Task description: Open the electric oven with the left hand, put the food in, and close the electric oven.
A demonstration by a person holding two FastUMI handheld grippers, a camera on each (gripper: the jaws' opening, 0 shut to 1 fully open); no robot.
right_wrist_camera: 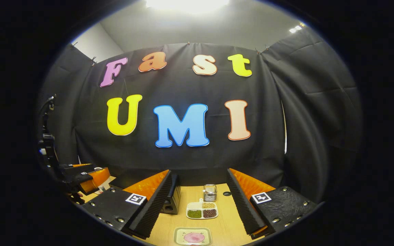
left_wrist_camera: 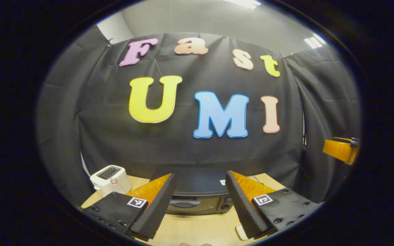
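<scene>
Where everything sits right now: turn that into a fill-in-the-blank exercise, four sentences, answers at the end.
1. In the left gripper view, the door of the electric oven is ___.
2. The toaster standing beside it on the table is ___ in colour.
3. In the right gripper view, the divided dish has ___ compartments.
4. The left gripper and the right gripper both have their fingers ___.

Missing words: closed; white; three; open.

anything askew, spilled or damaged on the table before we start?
Nothing stands out. The oven sits square on the table with its door shut, the toaster upright to one side. The divided dish, the small tin and the plate of food sit flat, nothing spilled.
</scene>
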